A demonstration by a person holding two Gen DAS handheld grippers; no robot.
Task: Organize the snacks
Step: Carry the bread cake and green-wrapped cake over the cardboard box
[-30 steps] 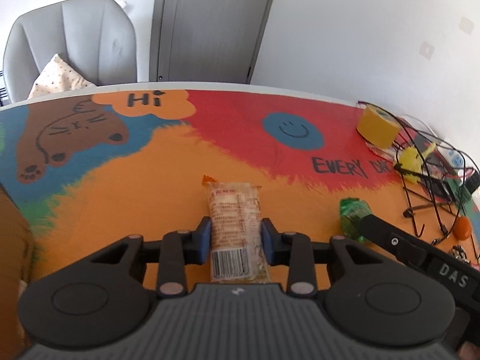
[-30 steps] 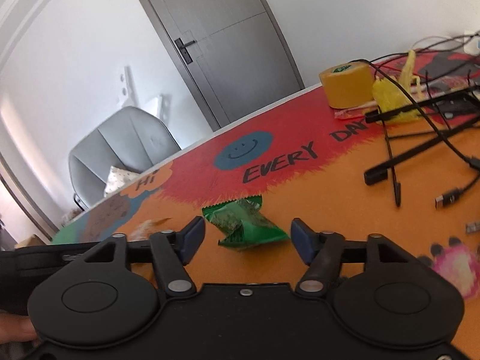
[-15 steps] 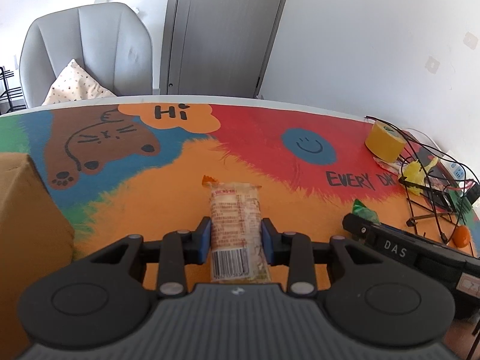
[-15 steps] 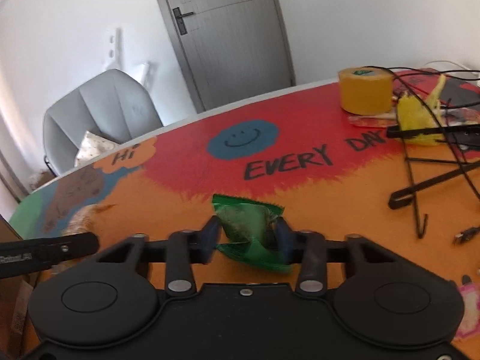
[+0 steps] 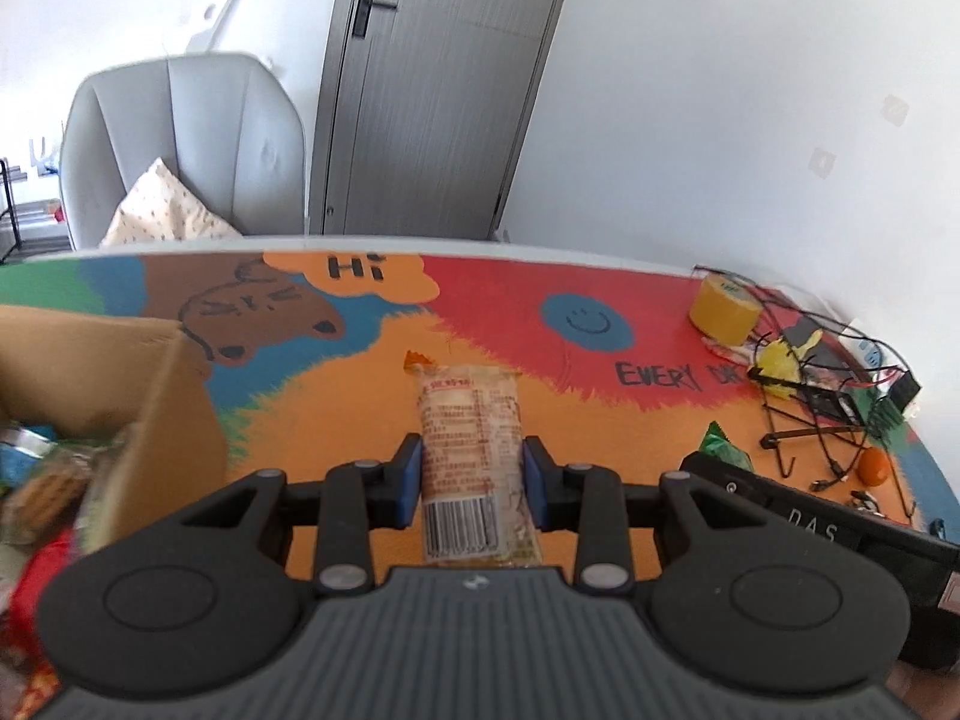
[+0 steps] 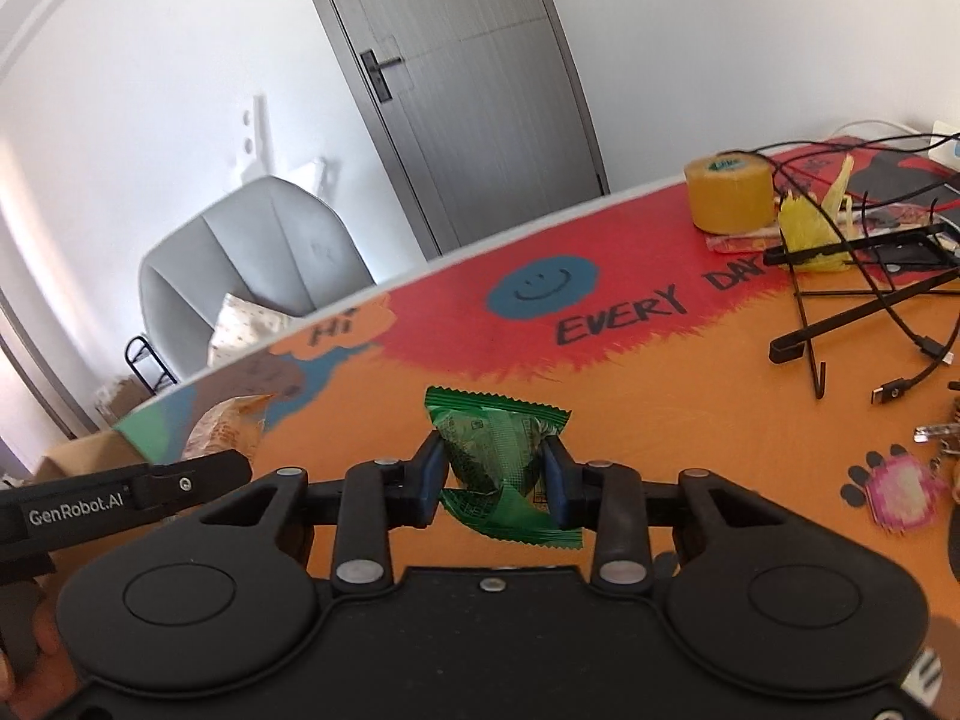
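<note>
Cardboard box point(image 5: 150, 396) cut off at left edge, its contents point(image 5: 42, 480) blurred.

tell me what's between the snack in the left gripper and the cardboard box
Nothing lies there: in the left wrist view, only bare orange tabletop separates the beige snack packet, clamped in the left gripper, from the cardboard box at left.

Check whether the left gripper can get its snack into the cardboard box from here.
Probably yes: the left gripper holds the snack, and the open box sits just to its left with nothing between.
</note>
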